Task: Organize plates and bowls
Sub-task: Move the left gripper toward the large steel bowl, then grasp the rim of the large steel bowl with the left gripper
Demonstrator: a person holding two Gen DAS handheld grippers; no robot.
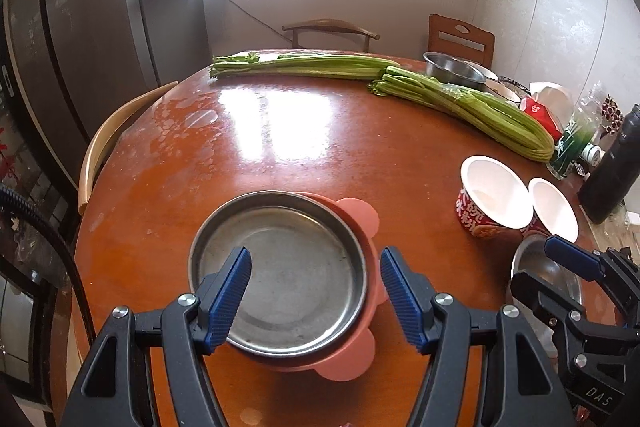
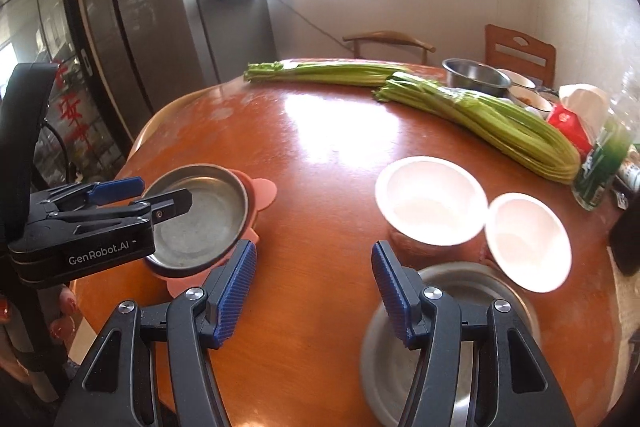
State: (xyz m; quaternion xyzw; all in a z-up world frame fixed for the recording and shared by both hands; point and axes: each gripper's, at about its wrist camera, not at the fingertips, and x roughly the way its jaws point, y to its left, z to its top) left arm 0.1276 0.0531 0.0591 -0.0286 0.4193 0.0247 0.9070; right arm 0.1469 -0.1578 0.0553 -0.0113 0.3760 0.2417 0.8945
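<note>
A shallow steel plate (image 1: 280, 273) sits nested on a pink plate (image 1: 356, 223) with rounded tabs, near the table's (image 1: 304, 151) front edge. The left gripper (image 1: 316, 301), marked "GenRobot.AI", hangs above it, jaws partly apart and empty. The right gripper (image 2: 312, 293), lettered "DAS", is likewise parted and holds nothing, over a second steel dish (image 2: 452, 343), somewhat blurred. Behind stand two white-lined noodle bowls (image 2: 432, 203) with red print, probably Chinese characters.

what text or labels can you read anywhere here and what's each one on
"GenRobot.AI": side of the black left gripper body.
"DAS": black body of the right gripper.
Red paper cup: white characters, unreadable.
Green bottle label: blurred.
Red paper cut-outs on the glass at left: unreadable.
</note>
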